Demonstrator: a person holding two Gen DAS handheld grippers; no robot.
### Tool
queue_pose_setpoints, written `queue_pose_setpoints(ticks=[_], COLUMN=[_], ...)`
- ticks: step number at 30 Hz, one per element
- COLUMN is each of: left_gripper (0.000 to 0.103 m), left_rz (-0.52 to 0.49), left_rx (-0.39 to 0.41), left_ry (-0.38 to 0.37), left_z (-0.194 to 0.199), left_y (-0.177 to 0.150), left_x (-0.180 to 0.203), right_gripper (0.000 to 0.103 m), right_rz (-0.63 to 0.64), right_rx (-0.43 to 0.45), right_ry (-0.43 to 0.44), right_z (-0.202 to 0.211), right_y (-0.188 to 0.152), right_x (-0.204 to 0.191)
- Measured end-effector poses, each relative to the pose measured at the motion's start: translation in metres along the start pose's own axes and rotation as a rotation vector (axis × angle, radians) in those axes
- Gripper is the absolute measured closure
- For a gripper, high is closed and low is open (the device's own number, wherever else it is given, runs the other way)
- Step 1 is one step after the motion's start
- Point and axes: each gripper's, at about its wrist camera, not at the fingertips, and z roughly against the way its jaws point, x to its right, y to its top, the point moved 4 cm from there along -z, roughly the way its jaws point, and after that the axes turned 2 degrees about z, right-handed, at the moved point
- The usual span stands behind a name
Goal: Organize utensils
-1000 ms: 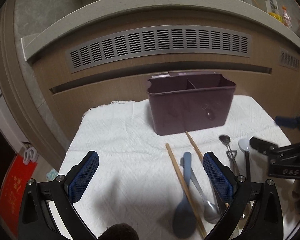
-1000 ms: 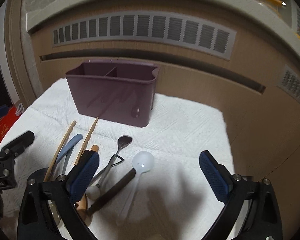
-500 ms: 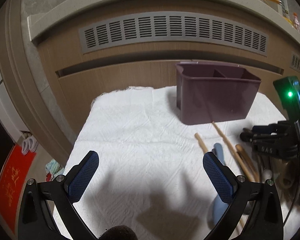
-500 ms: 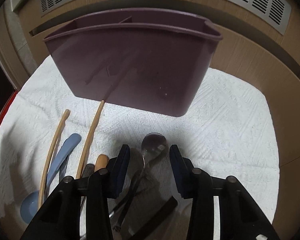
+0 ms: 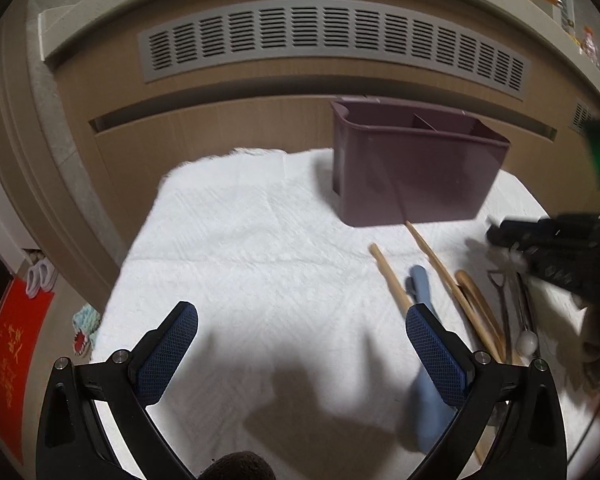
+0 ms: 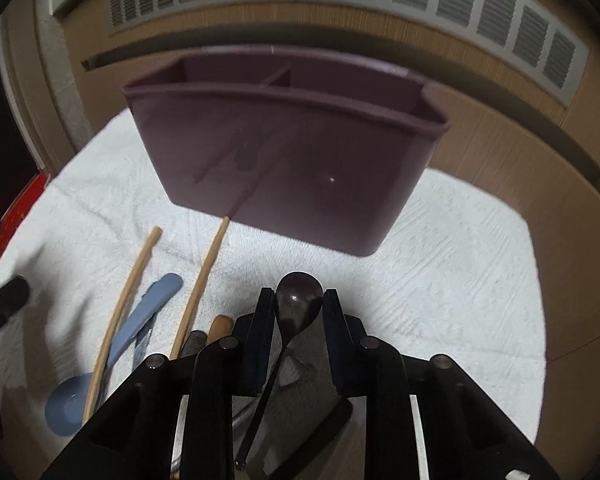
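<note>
Left tool (image 5: 302,354) agape above white towel (image 5: 240,248), purple caddy (image 5: 416,172) beyond chopsticks (image 5: 440,268).

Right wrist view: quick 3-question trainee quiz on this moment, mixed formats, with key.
1. True or false: the right gripper has its fingers closed around the dark spoon.
2. Multiple choice: the left gripper is A) open and holding nothing, B) shut on a chopstick, C) inside the caddy.
3. Fill in: the purple caddy stands on a white ____.

Key: 1 true; 2 A; 3 towel.
</note>
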Motion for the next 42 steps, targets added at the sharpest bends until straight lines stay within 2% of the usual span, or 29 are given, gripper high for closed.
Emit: queue_pose_setpoints(ticks=[3,4,5,8,13,17,20,22,23,25,29,33,36,37,39,41,42], left_gripper=[0.0,0.0,0.0,0.0,0.0,0.0,0.0,0.0,0.0,0.0,0.0,0.0,0.0,0.0,0.0,0.0,0.0], left_rz=[-0.007,-0.003,0.001,0.013,0.005,-0.025,-0.048,-0.063,-0.065,-0.051,0.0,0.053,0.089,0.097,0.108,0.113,0.115], left_rx=[0.003,-0.001,-0.012,-0.062,-0.108,-0.073,-0.022,0.004,0.014,0.032,0.06,0.049,0.037,0.035,0.034,0.033,0.031], left_ry=[0.005,-0.006,-0.031,-0.085,-0.074,-0.014,0.088,0.145,0.16,0.159,0.152,0.135,0.106,0.095,0.076,0.06,0.054], left_z=[0.003,0.003,0.003,-0.002,-0.007,0.003,0.009,0.009,0.008,0.007,0.008,0.005,0.002,0.001,0.0,0.001,0.0], left_y=[0.003,0.005,0.006,0.009,0.011,0.011,0.008,0.008,0.008,0.009,0.011,0.006,0.003,0.003,0.003,0.001,0.001], left_x=[0.015,0.022,0.027,0.044,0.064,0.072,0.068,0.062,0.06,0.054,0.036,0.015,0.005,0.003,0.002,0.001,0.001], right_gripper=[0.082,0.086,0.099,0.099,0.099,0.099,0.088,0.074,0.072,0.065,0.063,0.062,0.051,0.05,0.052,0.062,0.075], right_rz=[-0.006,-0.011,-0.014,-0.036,-0.069,-0.076,-0.11,-0.132,-0.135,-0.149,-0.216,-0.245,-0.227,-0.217,-0.177,-0.129,-0.093], right_rx=[0.049,0.064,0.074,0.107,0.148,0.108,0.045,0.022,0.02,0.005,-0.058,-0.096,-0.09,-0.089,-0.082,-0.073,-0.071], right_ry=[0.017,0.024,0.032,0.055,0.097,0.112,0.132,0.112,0.097,0.051,0.012,-0.026,-0.062,-0.073,-0.084,-0.067,-0.061], right_z=[0.031,0.041,0.049,0.065,0.08,0.068,0.047,0.033,0.028,0.015,-0.011,-0.028,-0.032,-0.033,-0.033,-0.031,-0.028], right_y=[0.0,-0.001,-0.004,-0.01,-0.019,-0.027,-0.036,-0.038,-0.037,-0.032,-0.026,-0.023,-0.019,-0.019,-0.018,-0.018,-0.019], right_x=[0.009,0.013,0.017,0.029,0.046,0.055,0.056,0.055,0.054,0.053,0.051,0.044,0.035,0.032,0.027,0.023,0.02])
